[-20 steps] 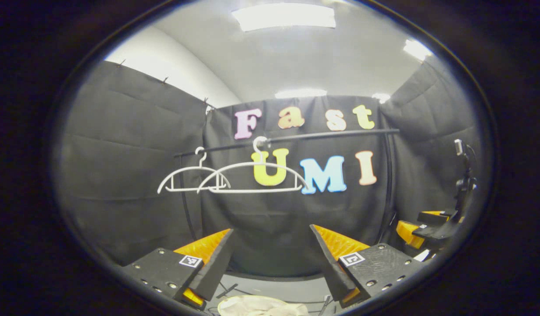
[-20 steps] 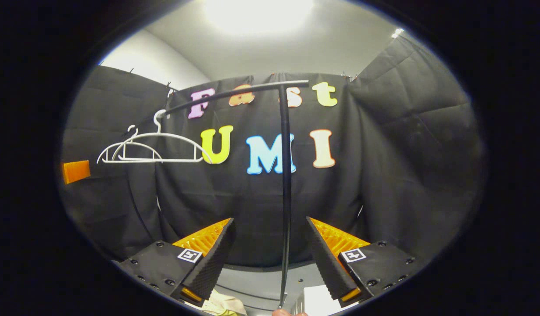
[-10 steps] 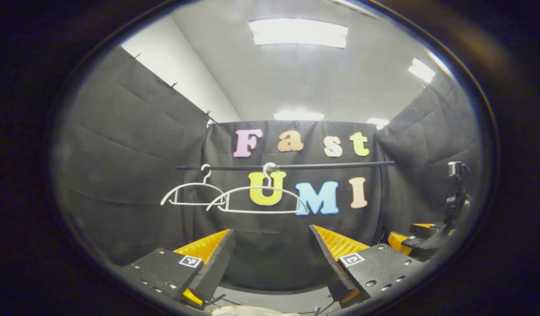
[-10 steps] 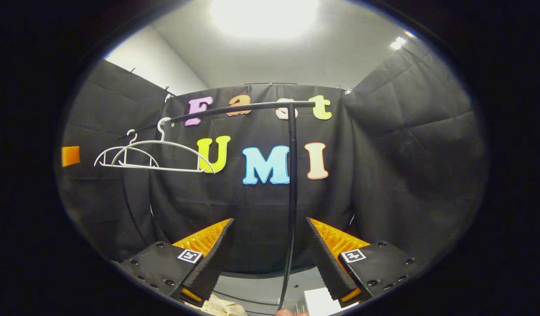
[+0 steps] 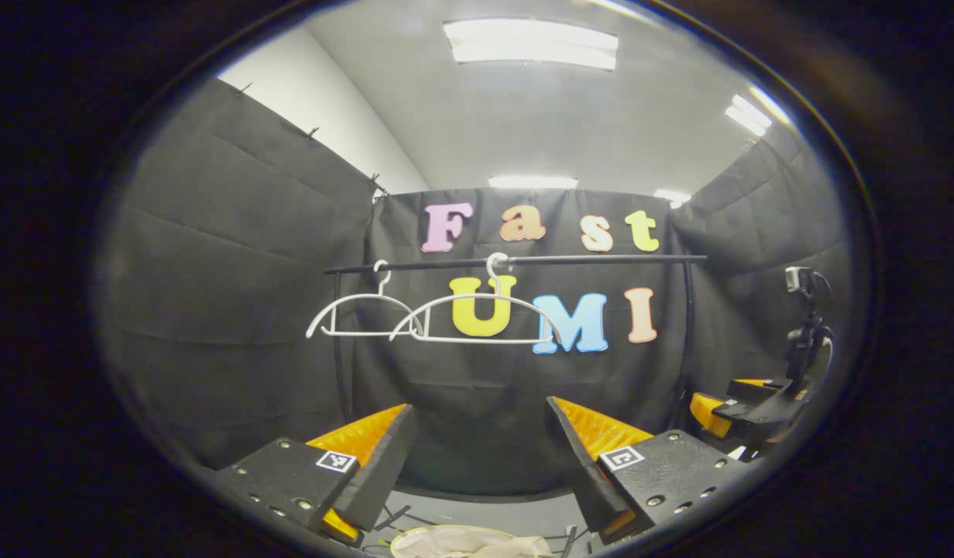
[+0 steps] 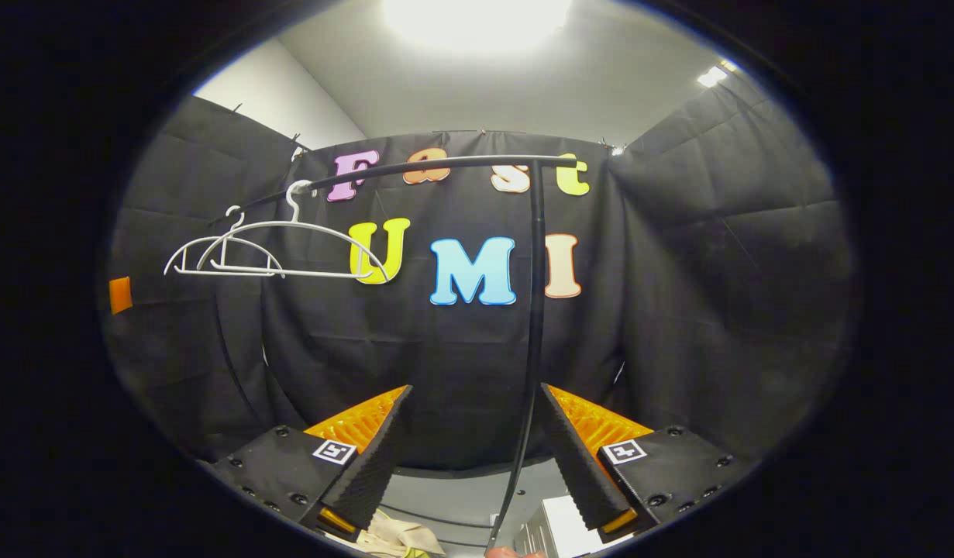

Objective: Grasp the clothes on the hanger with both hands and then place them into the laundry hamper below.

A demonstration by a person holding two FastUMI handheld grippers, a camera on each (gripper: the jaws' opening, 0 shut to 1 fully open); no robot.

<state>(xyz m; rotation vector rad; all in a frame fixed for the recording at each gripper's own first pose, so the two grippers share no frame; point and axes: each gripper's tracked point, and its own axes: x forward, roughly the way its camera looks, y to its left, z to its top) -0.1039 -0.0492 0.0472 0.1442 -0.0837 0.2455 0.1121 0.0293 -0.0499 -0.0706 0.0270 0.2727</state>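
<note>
The left gripper view dips back down after its upward swing: the black clothes rail point(image 5: 523, 261) and the two white plastic hangers point(image 5: 438, 314) ride higher in view than half a second ago, and the cream clothes in the round laundry hamper point(image 5: 477, 541) peek in again at the bottom. In the right gripper view the rail's upright post point(image 6: 534, 310) slides rightward and the hangers climb.

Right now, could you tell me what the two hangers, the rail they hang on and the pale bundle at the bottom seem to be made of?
The two hangers look like white plastic or coated wire: thin, smooth, evenly pale, too small to settle which. The rail looks like dark metal tube, slim and straight with a dull sheen. The pale bundle looks like soft cream fabric, crumpled into folds.
</note>
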